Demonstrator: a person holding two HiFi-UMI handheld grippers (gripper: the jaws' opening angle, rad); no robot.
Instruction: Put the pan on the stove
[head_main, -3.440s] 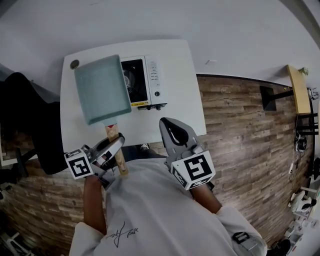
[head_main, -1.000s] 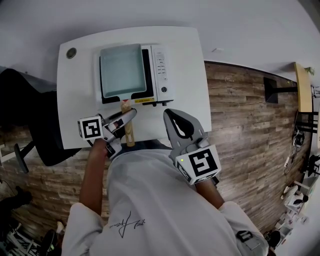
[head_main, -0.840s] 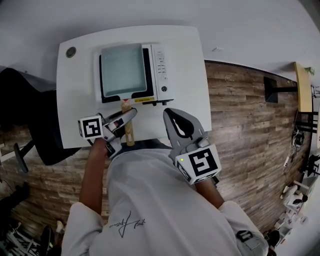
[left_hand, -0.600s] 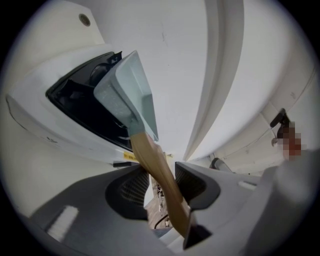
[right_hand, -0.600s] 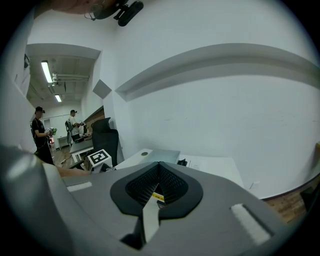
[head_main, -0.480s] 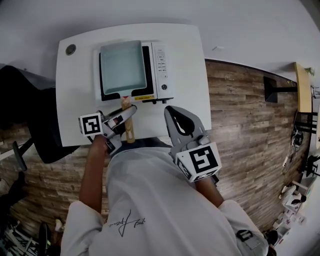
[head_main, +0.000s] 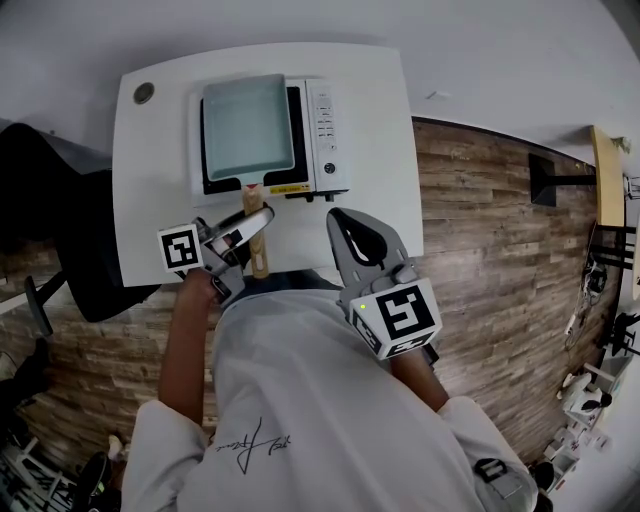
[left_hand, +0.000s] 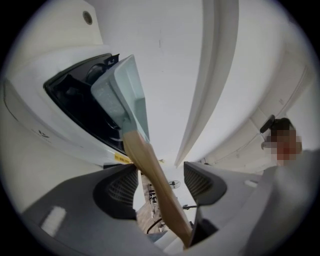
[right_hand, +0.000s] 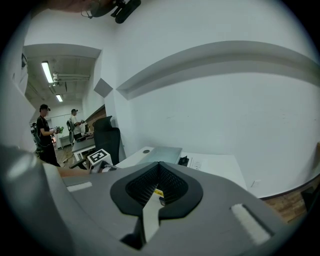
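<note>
White table (head_main: 385, 160) stood over a plank floor (head_main: 500, 260), and on it sat the stove (head_main: 325, 135), its control strip on the right. The pan (head_main: 245, 125), square and pale teal, lay flat on top of the stove, its wooden handle (head_main: 256, 240) pointing back toward the person. The left gripper (left_hand: 160, 181) sat around that handle with its jaws spread. The handle ran up between them close to the left pad, with clear space on the other side. The right gripper (right_hand: 159, 169) hovered near the table's front edge, well apart from the pan, jaws pressed together on nothing.
</note>
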